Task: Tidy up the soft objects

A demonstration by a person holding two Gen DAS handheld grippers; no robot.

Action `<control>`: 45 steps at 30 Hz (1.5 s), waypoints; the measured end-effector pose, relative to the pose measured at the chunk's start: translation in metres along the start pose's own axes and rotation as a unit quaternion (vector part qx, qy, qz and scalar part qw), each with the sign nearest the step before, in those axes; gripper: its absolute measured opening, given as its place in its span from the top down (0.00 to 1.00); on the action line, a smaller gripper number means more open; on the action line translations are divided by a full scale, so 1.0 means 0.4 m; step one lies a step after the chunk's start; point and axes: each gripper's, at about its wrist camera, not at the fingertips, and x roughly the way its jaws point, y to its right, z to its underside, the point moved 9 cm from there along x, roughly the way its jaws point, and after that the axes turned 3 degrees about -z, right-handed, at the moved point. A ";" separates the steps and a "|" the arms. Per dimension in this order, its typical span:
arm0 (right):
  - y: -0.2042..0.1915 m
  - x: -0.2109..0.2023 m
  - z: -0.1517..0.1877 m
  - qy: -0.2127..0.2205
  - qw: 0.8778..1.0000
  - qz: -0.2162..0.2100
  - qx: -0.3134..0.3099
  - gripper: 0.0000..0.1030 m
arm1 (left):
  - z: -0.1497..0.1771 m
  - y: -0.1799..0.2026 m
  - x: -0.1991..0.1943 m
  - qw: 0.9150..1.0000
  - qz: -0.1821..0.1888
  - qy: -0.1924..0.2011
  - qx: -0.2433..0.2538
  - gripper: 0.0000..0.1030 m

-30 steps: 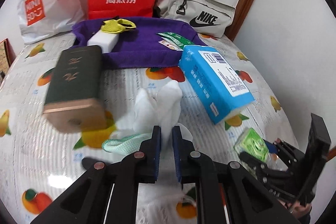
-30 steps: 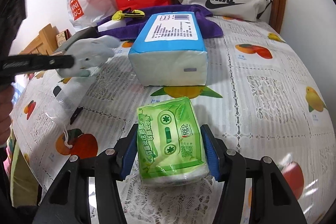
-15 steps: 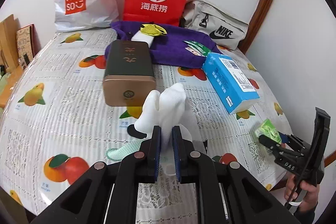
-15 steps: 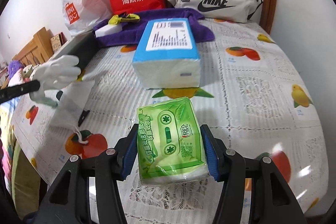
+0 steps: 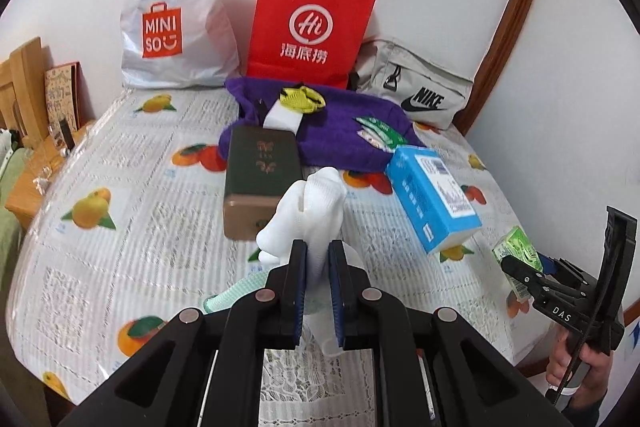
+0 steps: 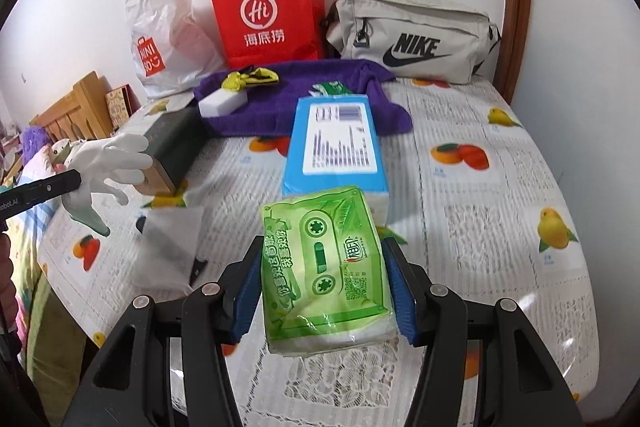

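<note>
Three bags (image 5: 311, 27) behind, purple towel (image 5: 344, 131), blue box (image 6: 336, 143)

Glossy green plastic wrap on the tissue pack (image 6: 326, 267); soft white knit glove (image 5: 308, 211); fuzzy purple towel (image 5: 340, 131); matt red paper bag (image 5: 310, 27); crinkled white plastic bag (image 5: 176, 15); lace-patterned tablecloth (image 6: 500, 187).

Both wrist cameras look steeply down along their black fingers at the fruit-print tablecloth (image 5: 120, 195) — close in; both share the far red paper bag (image 5: 312, 23) (image 6: 266, 11) and blue tissue box (image 5: 432, 199) (image 6: 334, 143).
</note>
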 end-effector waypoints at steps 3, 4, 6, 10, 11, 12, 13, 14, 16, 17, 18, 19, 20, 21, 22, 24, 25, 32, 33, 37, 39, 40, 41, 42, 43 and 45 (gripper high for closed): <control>-0.004 -0.008 -0.030 0.006 1.000 -0.005 0.000 0.46 | -0.031 0.003 -0.010 1.000 -0.003 0.006 0.003 0.89; -0.006 -0.011 -0.042 0.009 1.000 -0.006 0.000 0.46 | -0.037 0.004 -0.011 1.000 -0.001 0.006 0.004 0.89; -0.011 -0.015 -0.069 0.013 1.000 -0.010 -0.004 0.46 | -0.054 0.009 -0.010 1.000 0.000 0.005 0.009 0.89; -0.021 -0.012 -0.125 0.019 1.000 -0.013 -0.008 0.46 | -0.091 0.016 0.001 1.000 0.002 0.005 0.009 0.89; -0.023 -0.008 -0.138 0.020 1.000 -0.013 -0.009 0.46 | -0.101 0.016 0.005 1.000 0.002 0.006 0.008 0.89; -0.025 -0.003 -0.154 0.020 1.000 -0.014 -0.011 0.46 | -0.113 0.018 0.010 1.000 0.002 0.006 0.009 0.89; -0.027 0.001 -0.164 0.020 1.000 -0.015 -0.012 0.46 | -0.125 0.020 0.015 1.000 0.003 0.007 0.009 0.89; -0.030 0.007 -0.179 0.021 1.000 -0.017 -0.015 0.46 | -0.132 0.022 0.019 1.000 0.003 0.008 0.010 0.89; -0.033 0.018 -0.209 0.023 0.999 -0.019 -0.019 0.46 | -0.154 0.023 0.032 1.000 0.003 0.007 0.011 0.89; -0.034 0.024 -0.223 0.024 0.999 -0.020 -0.021 0.46 | -0.164 0.024 0.038 1.000 0.003 0.006 0.013 0.89; -0.036 0.030 -0.239 0.025 0.999 -0.023 -0.023 0.46 | -0.174 0.027 0.046 1.000 0.003 0.005 0.014 0.89; -0.038 0.035 -0.252 0.026 0.999 -0.025 -0.024 0.46 | -0.186 0.029 0.056 1.000 0.002 0.004 0.015 0.89; -0.041 0.042 -0.270 0.028 0.999 -0.029 -0.027 0.46 | -0.196 0.032 0.064 1.000 0.002 0.004 0.016 0.89; -0.044 0.050 -0.284 0.028 0.999 -0.031 -0.030 0.46 | -0.209 0.036 0.075 1.000 0.003 0.004 0.017 0.89; -0.046 0.058 -0.302 0.028 0.999 -0.032 -0.035 0.46 | -0.217 0.038 0.083 1.000 0.003 0.004 0.016 0.89; -0.052 0.073 -0.337 0.031 0.998 -0.031 -0.045 0.46 | -0.235 0.042 0.102 1.000 0.007 0.003 0.015 0.89; -0.053 0.083 -0.360 0.034 0.998 -0.031 -0.050 0.46 | -0.244 0.043 0.114 1.000 0.010 0.001 0.013 0.89; -0.060 0.171 -0.457 0.042 0.996 -0.033 -0.068 0.45 | -0.295 0.068 0.213 0.999 0.021 -0.020 0.026 0.89; -0.057 0.189 -0.470 0.041 0.996 -0.033 -0.066 0.45 | -0.304 0.071 0.229 0.999 0.023 -0.021 0.027 0.89; -0.040 0.253 -0.510 0.035 0.997 -0.036 -0.053 0.45 | -0.327 0.070 0.279 0.999 0.023 -0.030 0.027 0.89; -0.030 0.279 -0.526 0.034 0.998 -0.035 -0.050 0.45 | -0.336 0.069 0.303 0.999 0.024 -0.034 0.026 0.89; -0.024 0.293 -0.536 0.033 0.998 -0.034 -0.048 0.45 | -0.342 0.068 0.315 0.999 0.026 -0.034 0.025 0.89; -0.019 0.305 -0.545 0.032 0.998 -0.035 -0.048 0.45 | -0.347 0.067 0.326 0.999 0.028 -0.035 0.024 0.89; -0.016 0.314 -0.553 0.032 0.998 -0.036 -0.048 0.45 | -0.353 0.066 0.336 0.999 0.029 -0.035 0.022 0.89; -0.010 0.325 -0.564 0.032 0.998 -0.035 -0.048 0.45 | -0.361 0.066 0.346 0.999 0.030 -0.036 0.021 0.89; 0.001 0.343 -0.583 0.031 0.998 -0.031 -0.045 0.45 | -0.375 0.069 0.364 0.998 0.035 -0.036 0.022 0.89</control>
